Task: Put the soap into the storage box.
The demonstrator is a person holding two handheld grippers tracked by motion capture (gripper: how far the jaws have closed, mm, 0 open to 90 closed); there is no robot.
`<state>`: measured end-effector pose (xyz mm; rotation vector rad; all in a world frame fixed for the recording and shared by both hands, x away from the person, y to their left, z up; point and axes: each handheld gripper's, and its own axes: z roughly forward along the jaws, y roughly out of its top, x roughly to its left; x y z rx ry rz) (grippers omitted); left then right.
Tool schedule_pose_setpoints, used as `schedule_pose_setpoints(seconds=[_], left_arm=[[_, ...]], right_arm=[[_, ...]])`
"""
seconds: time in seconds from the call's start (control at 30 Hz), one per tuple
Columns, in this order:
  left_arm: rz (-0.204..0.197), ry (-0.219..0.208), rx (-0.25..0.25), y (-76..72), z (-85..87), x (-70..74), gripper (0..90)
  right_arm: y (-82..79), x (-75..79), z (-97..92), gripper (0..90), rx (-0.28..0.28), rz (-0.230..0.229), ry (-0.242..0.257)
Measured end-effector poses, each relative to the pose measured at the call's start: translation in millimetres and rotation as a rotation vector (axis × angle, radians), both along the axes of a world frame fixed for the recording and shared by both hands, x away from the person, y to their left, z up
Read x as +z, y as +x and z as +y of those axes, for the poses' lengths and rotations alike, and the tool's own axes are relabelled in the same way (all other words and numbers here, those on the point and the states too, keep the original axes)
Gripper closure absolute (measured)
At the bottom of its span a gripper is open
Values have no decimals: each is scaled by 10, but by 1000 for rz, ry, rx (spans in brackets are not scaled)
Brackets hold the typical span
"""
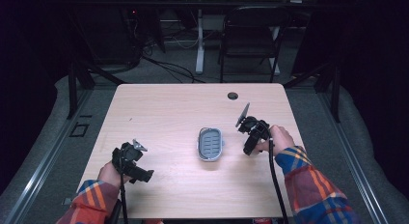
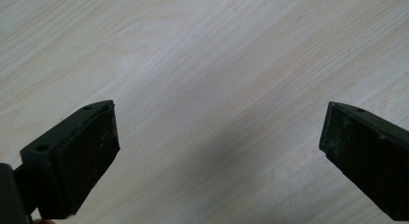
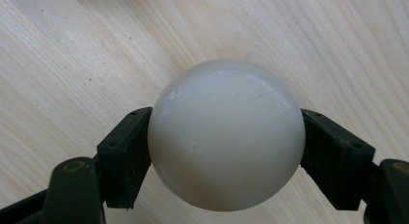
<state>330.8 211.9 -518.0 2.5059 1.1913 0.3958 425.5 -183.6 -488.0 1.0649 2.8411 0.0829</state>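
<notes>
The right gripper [image 3: 225,137] pinches a white soap bar [image 3: 226,134] (rounded, smooth) between its two black jaws, held just above the wooden table [image 1: 169,113]. In the high view that gripper [image 1: 249,147] sits just right of a grey soap dish [image 1: 211,144], which lies near the middle of the table with nothing in it. The left gripper [image 1: 144,175] rests well apart at the near left, its jaws spread wide over bare wood

Left tool [image 2: 219,151]: both black jaws rise from the bottom corners, set wide apart, nothing between them. Pale wood-grain worktop [image 2: 207,64] lies beneath, a soft shadow across its middle. Pads [image 2: 84,163] look scuffed.
</notes>
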Motion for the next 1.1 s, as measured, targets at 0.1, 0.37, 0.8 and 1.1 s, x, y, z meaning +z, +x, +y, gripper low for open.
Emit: schedule_pose_setpoints(seconds=[0.1,0.37,0.8,1.1], left_arm=[[-1,0,0,-2,-1,0,3],[0,0,-1,0,-2,-2,3],[-1,-1,-3,0,-2,-1,3],[-1,0,-5,-2,-6,0,3]], right_arm=[[11,19,54,244,13,2,-7],[38,56,152,244,33,-1,-2],[79,161,308,245,61,-12,-5],[93,225,413,244,73,-28,1]])
